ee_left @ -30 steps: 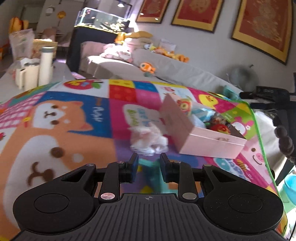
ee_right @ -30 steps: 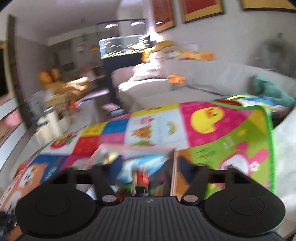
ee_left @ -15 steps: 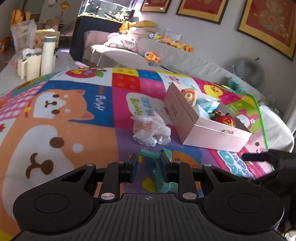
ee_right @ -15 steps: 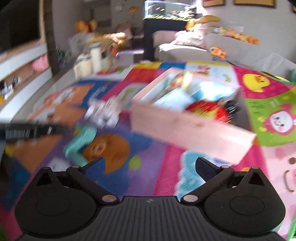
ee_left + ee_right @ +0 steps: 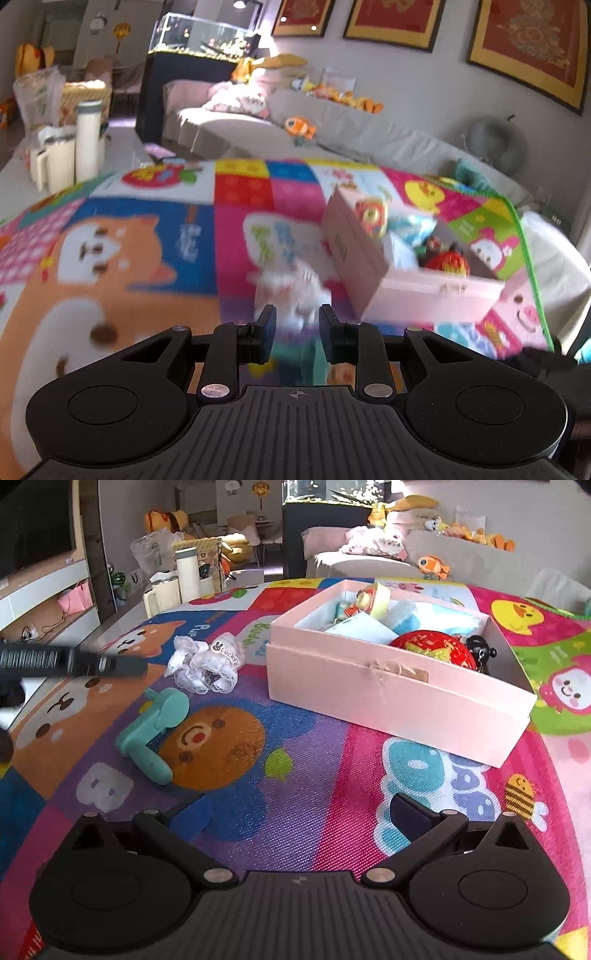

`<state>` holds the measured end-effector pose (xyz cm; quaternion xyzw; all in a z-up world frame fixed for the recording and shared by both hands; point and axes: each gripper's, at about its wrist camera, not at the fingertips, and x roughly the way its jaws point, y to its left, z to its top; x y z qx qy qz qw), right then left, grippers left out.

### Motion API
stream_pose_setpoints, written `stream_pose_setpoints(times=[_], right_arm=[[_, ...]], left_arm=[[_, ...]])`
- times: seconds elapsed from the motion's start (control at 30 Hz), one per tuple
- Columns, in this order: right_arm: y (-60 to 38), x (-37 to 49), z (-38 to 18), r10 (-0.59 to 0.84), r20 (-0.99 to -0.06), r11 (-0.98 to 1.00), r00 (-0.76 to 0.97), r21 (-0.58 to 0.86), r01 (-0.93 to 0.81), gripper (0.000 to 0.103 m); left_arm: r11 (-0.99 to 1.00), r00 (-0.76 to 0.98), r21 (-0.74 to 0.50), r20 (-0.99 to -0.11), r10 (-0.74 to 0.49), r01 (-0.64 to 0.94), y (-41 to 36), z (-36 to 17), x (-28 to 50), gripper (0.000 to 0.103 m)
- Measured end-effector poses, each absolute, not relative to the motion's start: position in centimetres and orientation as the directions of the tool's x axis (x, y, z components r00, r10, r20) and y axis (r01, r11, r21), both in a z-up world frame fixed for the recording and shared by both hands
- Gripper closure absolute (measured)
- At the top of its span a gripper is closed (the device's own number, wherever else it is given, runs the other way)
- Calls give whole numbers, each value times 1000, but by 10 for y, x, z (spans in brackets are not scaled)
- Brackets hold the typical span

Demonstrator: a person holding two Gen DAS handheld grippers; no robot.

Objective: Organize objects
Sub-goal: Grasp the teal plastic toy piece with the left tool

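Between the left claw's point(image 5: 293, 325) narrowly parted fingers nothing is gripped; the white lace cloth point(image 5: 295, 291) lies just ahead of them on the play mat point(image 5: 147, 236), with a teal toy point(image 5: 310, 354) below, blurred. Right claw point(image 5: 291, 812) stands wide open and empty over the mat, the pink box point(image 5: 388, 694) ahead and the teal toy ahead-left.

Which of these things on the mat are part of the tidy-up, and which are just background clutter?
For the job:
pink box
white lace cloth
teal toy

Just lying about:
white thermos
cream jug
orange fish plush
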<state>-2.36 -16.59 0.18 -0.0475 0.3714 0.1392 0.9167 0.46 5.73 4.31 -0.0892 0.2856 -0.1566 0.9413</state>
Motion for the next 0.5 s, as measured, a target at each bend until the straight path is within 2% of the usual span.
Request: stream_pose_setpoints(times=[0.1, 0.2, 0.33, 0.5], right_arm=[[-162, -26, 1, 218, -687, 954, 693, -1, -300, 0], [-160, -30, 2, 224, -675, 947, 703, -18, -319, 0], [-163, -25, 1, 256, -690, 943, 677, 26, -331, 0], [-160, -26, 0, 246, -690, 945, 680, 14, -328, 0]], left_arm=[[937, 791, -290, -520, -324, 194, 57, 51, 17, 75], [933, 774, -270, -528, -350, 237, 51, 48, 8, 75], [928, 725, -232, -579, -372, 291, 39, 27, -13, 75], [967, 754, -100, -609, -244, 233, 32, 10, -12, 70]])
